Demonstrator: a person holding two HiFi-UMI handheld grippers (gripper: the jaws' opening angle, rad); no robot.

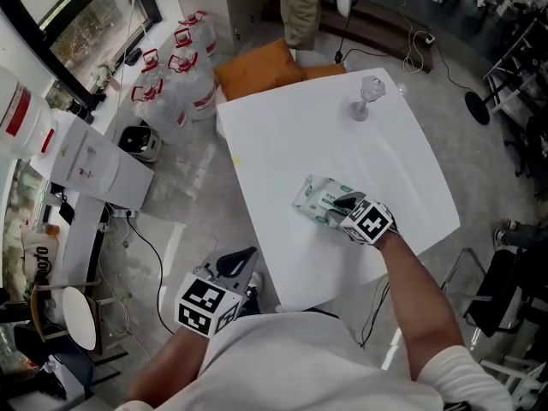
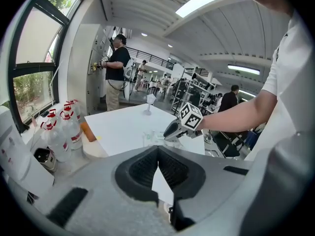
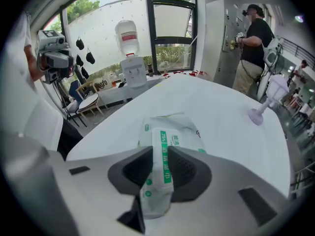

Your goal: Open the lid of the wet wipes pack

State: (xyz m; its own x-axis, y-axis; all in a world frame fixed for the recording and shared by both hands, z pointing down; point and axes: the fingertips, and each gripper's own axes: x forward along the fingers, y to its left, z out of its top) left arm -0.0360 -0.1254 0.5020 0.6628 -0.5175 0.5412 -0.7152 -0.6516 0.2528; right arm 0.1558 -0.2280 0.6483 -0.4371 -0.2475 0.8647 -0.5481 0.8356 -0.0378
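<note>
1. the wet wipes pack (image 1: 318, 197) lies on the white table (image 1: 282, 118), near the edge closest to the person, with the right hand-held gripper (image 1: 344, 204) set down on its near end.
2. the right gripper view shows that hand-held gripper clenched on a white, green-banded strip (image 3: 162, 156) of the pack. the strip stands on edge between the two pads, and the crumpled body of the pack lies on the table beyond it.
3. the strip is probably the pack's lid flap, so the grasp on the lid looks made. the frames do not show whether the flap has begun to lift away from the opening.
4. the left hand-held gripper (image 1: 242, 258) is off the table by the person's body, well apart from the pack. its own view shows its pads (image 2: 147, 167) closed together with nothing between them, so it is not steadying the pack.
5. what seems left is peeling or swinging the flap back until the opening is bare. with nothing pinning the soft pack down, the whole thing may rise with the flap instead of the lid coming free.
6. a clear stemmed glass (image 1: 368, 97) stands at the far side of the table, well away from the work.
</note>
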